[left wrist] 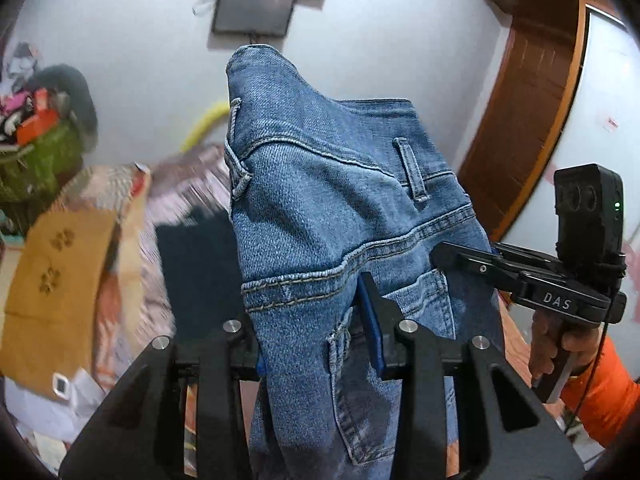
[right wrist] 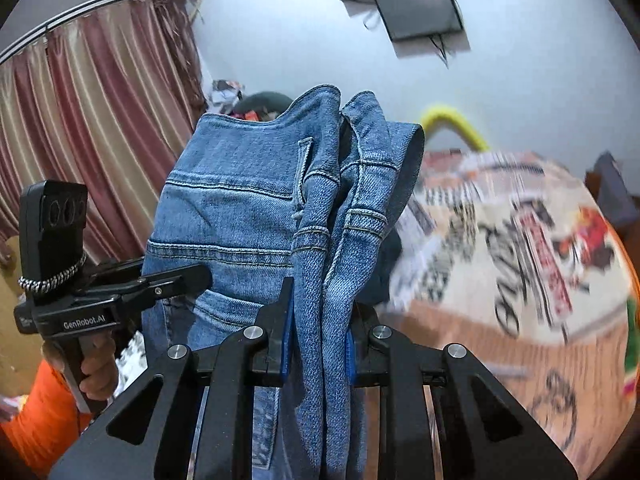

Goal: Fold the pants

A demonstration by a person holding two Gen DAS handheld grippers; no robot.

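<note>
Blue denim pants (left wrist: 320, 208) hang in the air by their waist end, held up above a bed. My left gripper (left wrist: 316, 332) is shut on the denim near a back pocket, the cloth pinched between its blue pads. My right gripper (right wrist: 320, 320) is shut on a bunched fold of the same pants (right wrist: 248, 216) at the waistband side. The right gripper also shows in the left wrist view (left wrist: 456, 256), clamped on the pants' right edge. The left gripper shows in the right wrist view (right wrist: 188, 280), clamped on the left edge. The legs hang out of sight below.
A bed with a patterned cover (right wrist: 520, 240) lies below and ahead. A dark garment (left wrist: 196, 264) lies on it. A pile of clothes (left wrist: 44, 128) stands at the far left. A wooden door (left wrist: 528, 112) is on the right, curtains (right wrist: 96, 120) on the left, a wall screen (left wrist: 252, 8) above.
</note>
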